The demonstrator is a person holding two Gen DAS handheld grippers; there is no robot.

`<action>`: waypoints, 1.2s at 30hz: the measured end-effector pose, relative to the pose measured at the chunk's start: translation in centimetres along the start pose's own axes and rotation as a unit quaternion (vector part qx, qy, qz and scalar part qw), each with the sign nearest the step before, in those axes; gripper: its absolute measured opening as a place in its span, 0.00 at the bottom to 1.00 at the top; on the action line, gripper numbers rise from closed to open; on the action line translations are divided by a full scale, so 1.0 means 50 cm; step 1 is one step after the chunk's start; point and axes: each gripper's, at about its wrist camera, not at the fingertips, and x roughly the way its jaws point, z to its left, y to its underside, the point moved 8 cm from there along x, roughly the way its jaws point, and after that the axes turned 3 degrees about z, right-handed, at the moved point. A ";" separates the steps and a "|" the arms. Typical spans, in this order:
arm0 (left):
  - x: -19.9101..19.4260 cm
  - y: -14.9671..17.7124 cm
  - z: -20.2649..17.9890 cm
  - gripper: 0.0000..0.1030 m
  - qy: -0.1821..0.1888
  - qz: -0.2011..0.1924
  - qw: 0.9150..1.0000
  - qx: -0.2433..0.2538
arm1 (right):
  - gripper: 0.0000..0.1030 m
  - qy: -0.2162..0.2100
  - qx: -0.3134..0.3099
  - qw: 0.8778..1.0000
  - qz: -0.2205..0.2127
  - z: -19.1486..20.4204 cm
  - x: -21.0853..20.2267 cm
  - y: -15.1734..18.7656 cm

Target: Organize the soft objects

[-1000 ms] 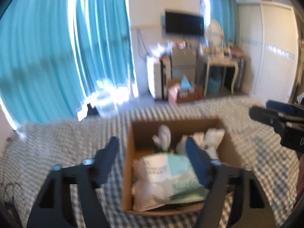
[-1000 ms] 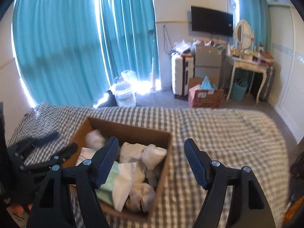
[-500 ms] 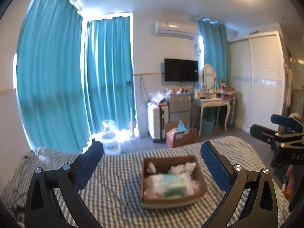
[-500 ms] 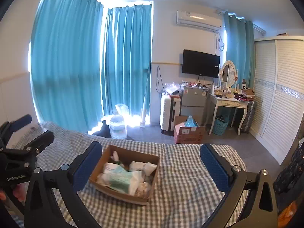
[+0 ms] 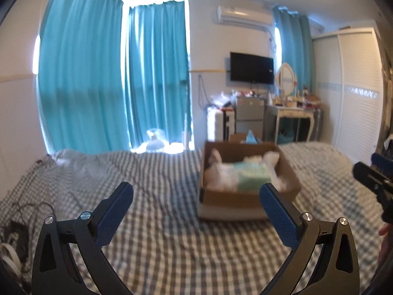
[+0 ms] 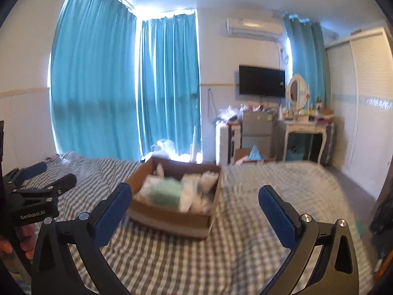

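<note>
So both grippers hang wide open and empty over the checked bed (image 5: 152, 221), with the cardboard box (image 5: 248, 198) of soft stuff sitting ahead-right of the left gripper (image 5: 196, 211) and ahead-left of the right gripper (image 6: 195, 211), roughly between them.

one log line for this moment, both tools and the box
left tool: open, empty | right tool: open, empty | cardboard box: on checked bed, holds soft white items and green pack
</note>
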 end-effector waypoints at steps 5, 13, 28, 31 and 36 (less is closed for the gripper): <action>0.022 0.042 -0.005 1.00 0.005 0.011 1.000 0.000 | 1.00 0.008 -0.003 0.999 0.033 0.003 0.060 0.066; 0.015 0.057 0.012 1.00 0.016 0.014 1.000 -0.021 | 1.00 0.026 -0.011 0.998 0.047 0.010 0.084 0.087; 0.007 0.056 0.011 1.00 0.015 0.004 1.000 -0.014 | 1.00 0.032 -0.031 0.998 0.047 0.035 0.091 0.095; 0.006 0.055 0.008 1.00 0.017 0.004 1.000 -0.012 | 1.00 0.032 -0.031 0.998 0.047 0.035 0.090 0.097; 0.008 0.058 0.003 1.00 0.016 0.010 1.000 -0.011 | 1.00 0.033 -0.031 0.998 0.044 0.033 0.090 0.093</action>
